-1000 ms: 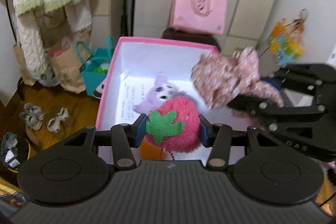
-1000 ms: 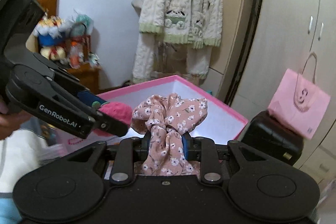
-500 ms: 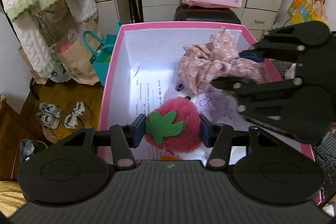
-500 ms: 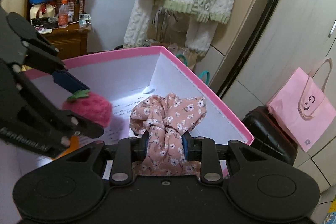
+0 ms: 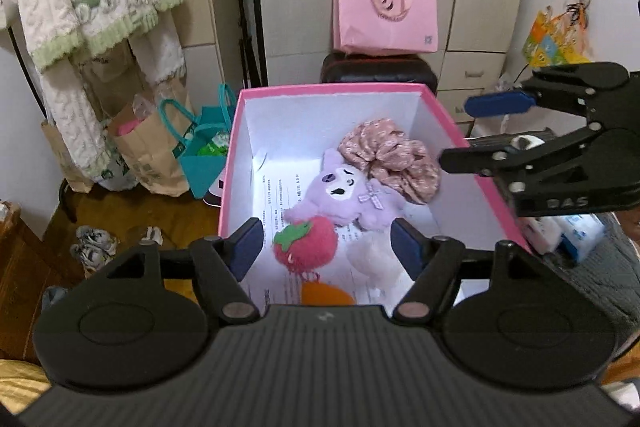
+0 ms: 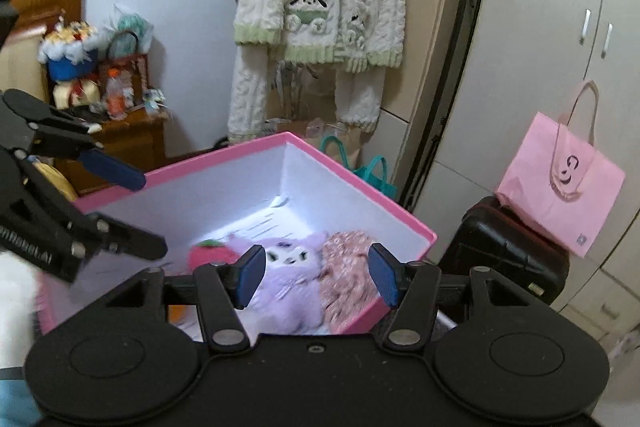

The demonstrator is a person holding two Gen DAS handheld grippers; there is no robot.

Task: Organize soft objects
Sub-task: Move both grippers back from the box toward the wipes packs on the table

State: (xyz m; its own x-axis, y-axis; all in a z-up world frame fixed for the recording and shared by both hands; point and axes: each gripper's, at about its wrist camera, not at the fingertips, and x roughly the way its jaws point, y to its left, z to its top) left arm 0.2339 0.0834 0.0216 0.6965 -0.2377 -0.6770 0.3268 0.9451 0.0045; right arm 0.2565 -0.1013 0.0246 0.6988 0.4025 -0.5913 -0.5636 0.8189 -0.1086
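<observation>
Both grippers hang over the pink box [image 5: 436,107], and neither grips anything. The left gripper [image 5: 327,247] has just been opening; its blue pads stand apart, with the strawberry plush [image 5: 306,247] lying loose on the box floor below them, toward the near wall. The right gripper [image 6: 316,275] has likewise just been opening, fingers spread, and the floral scrunchie [image 5: 390,159] rests by the box's right wall. Between the two lies a purple plush [image 5: 344,193]. The left wrist view alone shows an orange thing [image 5: 326,293] at the near edge of the box and shoes [image 5: 94,247] on the wooden floor. Only the right wrist view shows the wooden cabinet [image 6: 132,143] with its clutter of toys. A pink bag [image 6: 560,183] on a black case appears in both.
</observation>
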